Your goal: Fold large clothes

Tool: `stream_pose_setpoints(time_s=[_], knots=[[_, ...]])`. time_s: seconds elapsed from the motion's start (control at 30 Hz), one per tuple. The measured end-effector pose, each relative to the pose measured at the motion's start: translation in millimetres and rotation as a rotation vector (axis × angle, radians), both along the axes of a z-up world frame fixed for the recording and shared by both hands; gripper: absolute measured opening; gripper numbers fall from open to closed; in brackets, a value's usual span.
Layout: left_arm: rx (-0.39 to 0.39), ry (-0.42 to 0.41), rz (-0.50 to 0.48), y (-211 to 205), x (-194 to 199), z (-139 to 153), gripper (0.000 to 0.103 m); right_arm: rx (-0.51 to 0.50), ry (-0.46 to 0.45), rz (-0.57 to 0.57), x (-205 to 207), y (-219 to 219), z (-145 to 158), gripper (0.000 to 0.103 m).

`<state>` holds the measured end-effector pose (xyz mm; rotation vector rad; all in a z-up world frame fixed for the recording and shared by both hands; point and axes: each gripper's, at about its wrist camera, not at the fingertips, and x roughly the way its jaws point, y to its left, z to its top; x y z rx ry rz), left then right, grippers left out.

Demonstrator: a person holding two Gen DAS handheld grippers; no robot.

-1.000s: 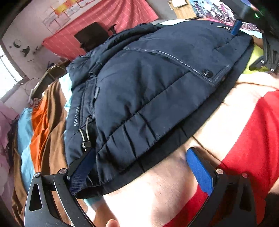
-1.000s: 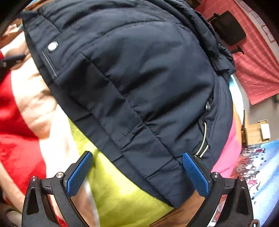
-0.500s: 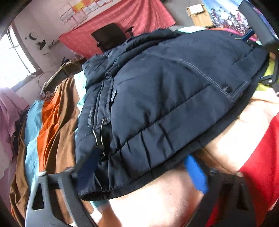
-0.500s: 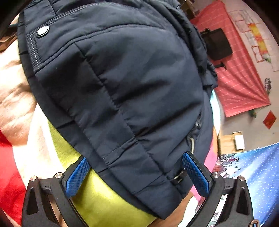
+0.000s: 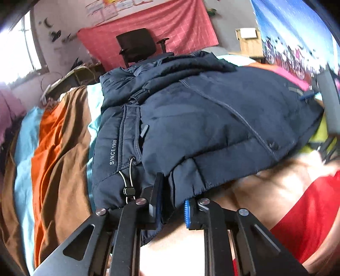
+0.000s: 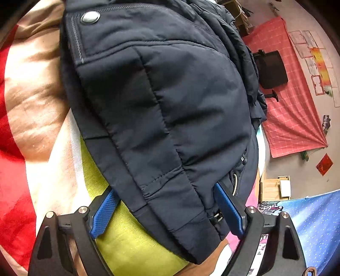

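Observation:
A dark navy padded jacket (image 5: 212, 127) lies folded over on the bed, with a drawcord (image 5: 128, 180) at its near hem. My left gripper (image 5: 172, 209) has its jaws closing, and a fold of the jacket's hem is pinched between the blue pads just right of the drawcord. In the right wrist view the jacket (image 6: 170, 95) fills the picture, a snap button (image 6: 90, 17) at its top. My right gripper (image 6: 167, 212) straddles the other hem corner. Its jaws are wide and closing, and the pads do not press the fabric.
The jacket rests on a red, beige and lime blanket (image 6: 25, 106). Orange, brown and teal cloths (image 5: 55, 159) lie to its left. Behind stand a black office chair (image 5: 138, 46), a red wall cloth (image 5: 170, 27) and a wooden box (image 6: 276, 189).
The left jaws went from wide open to pinching the hem, and the left gripper rose a little. The right jaws slid in around the hem corner and narrowed slightly.

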<state>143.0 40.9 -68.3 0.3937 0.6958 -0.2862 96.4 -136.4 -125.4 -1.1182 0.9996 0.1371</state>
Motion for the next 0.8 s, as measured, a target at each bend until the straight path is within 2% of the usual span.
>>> stream_pose_setpoints(time_s=[0.07,0.13,0.17,0.23,0.33,0.47,0.53,0.67,0.8], knots=[[-0.018,-0.005,0.002,0,0,8,0.012,-0.014,-0.015,0.006,0,1,-1,0.084],[-0.026,-0.012,0.001,-2,-2,14,0.011,-0.021,-0.058,-0.003,2,-2,4,0.052],[-0.034,-0.015,-0.002,-2,-3,18,0.009,-0.013,-0.070,-0.014,0,0,5,0.048],[-0.055,-0.018,-0.014,0,-3,25,0.007,0.035,-0.086,-0.040,3,-5,15,0.034],[-0.117,-0.016,-0.026,7,3,43,0.006,0.108,-0.093,-0.048,6,-8,30,0.018],[-0.147,-0.038,-0.050,7,18,72,0.005,0.303,-0.121,-0.105,20,-19,74,0.011],[-0.153,-0.056,-0.059,6,26,85,0.005,0.362,-0.143,-0.120,29,-24,94,0.010],[-0.213,-0.085,-0.067,6,58,117,0.005,0.455,-0.191,-0.142,56,-31,134,0.009],[-0.229,-0.142,-0.064,2,99,146,0.005,0.496,-0.255,-0.125,83,-35,165,0.008]])
